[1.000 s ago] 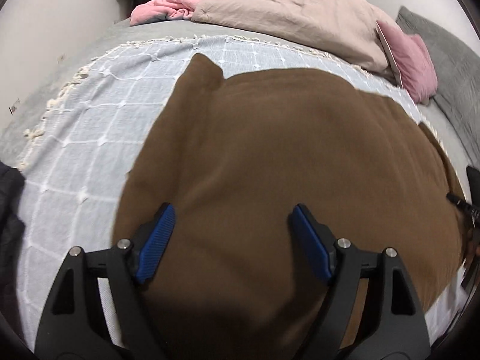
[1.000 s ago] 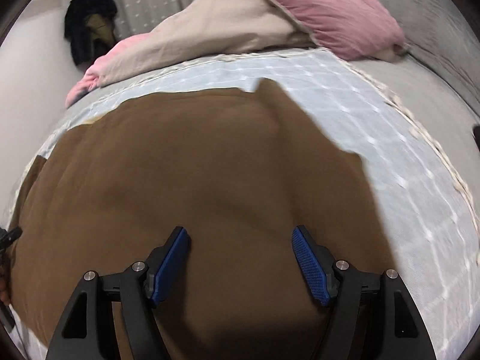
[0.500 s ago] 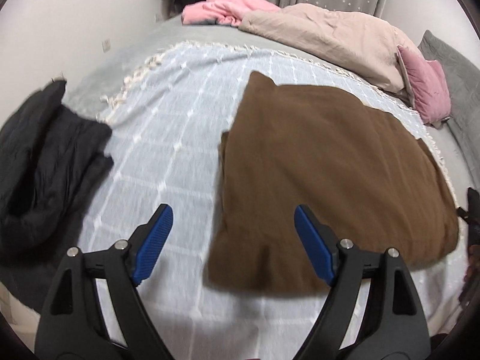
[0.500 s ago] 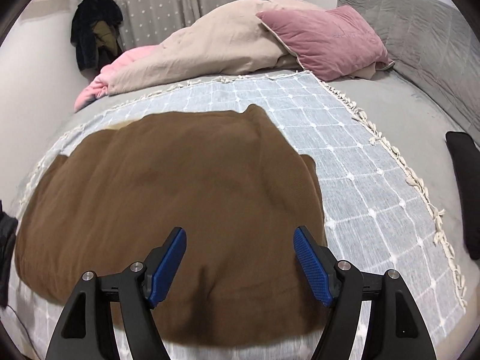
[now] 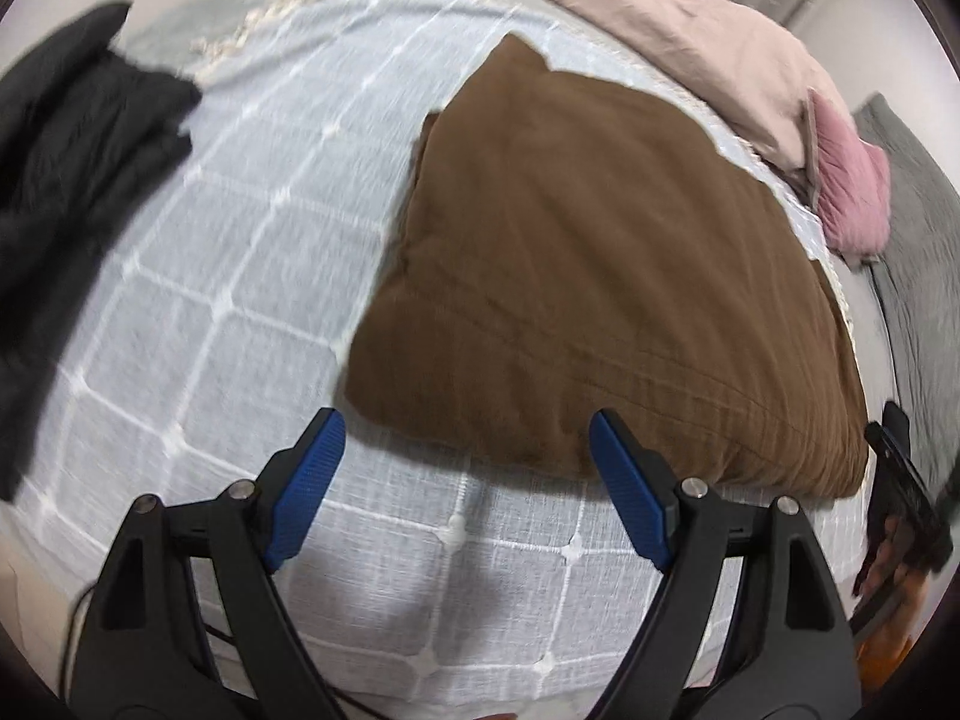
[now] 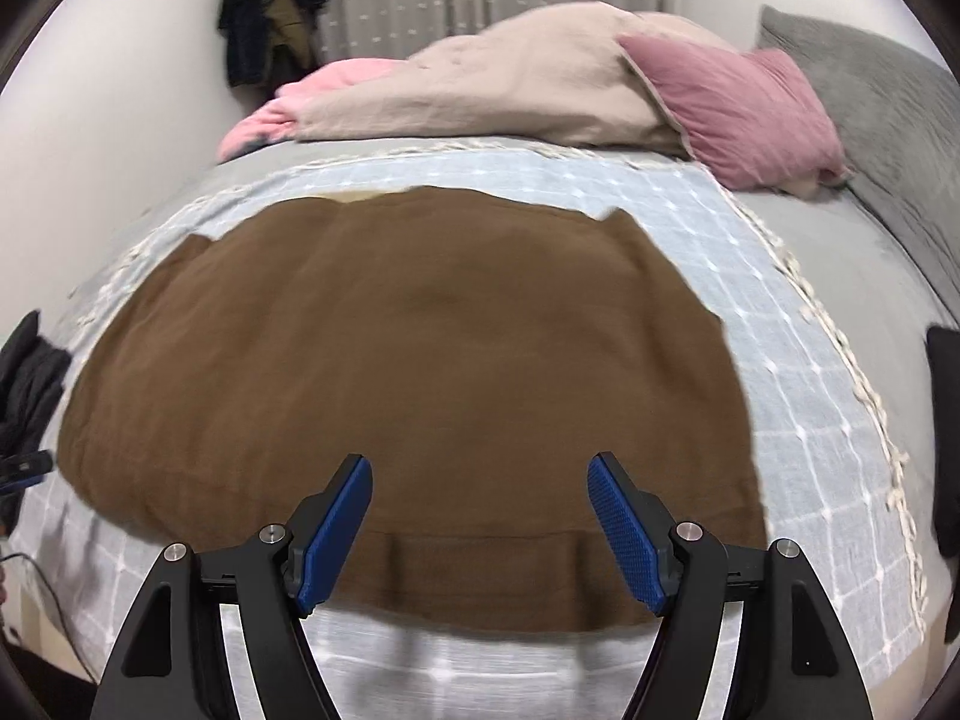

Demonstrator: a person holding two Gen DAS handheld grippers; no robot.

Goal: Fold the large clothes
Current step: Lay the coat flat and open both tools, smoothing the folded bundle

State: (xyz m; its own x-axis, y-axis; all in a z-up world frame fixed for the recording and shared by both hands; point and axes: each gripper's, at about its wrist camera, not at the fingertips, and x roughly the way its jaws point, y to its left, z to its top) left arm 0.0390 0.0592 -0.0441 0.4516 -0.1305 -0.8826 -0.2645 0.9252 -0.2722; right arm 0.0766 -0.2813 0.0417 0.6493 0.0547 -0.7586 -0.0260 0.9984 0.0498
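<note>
A folded brown garment [image 5: 600, 276] [image 6: 408, 372] lies flat on a pale blue checked blanket [image 5: 198, 276] [image 6: 798, 420] spread over the bed. My left gripper [image 5: 465, 429] hangs open above the garment's near left corner, half over the blanket, with nothing between its blue pads [image 5: 303, 486]. My right gripper [image 6: 480, 474] stands open above the garment's ribbed near hem, also holding nothing. The other gripper shows as a dark shape at the right edge [image 5: 900, 498] of the left wrist view.
A dark garment [image 5: 66, 192] lies heaped on the blanket's left side. A beige duvet [image 6: 510, 84], pink pillow [image 6: 738, 114] and pink cloth [image 6: 282, 114] sit at the bed's far end, a grey pillow [image 6: 882, 102] on the right. Dark clothes [image 6: 270, 12] hang by the curtain.
Both grippers have pulled back and risen from low over the brown garment, so its whole outline and the blanket now show. The left view swung leftward, bringing the dark garment into sight.
</note>
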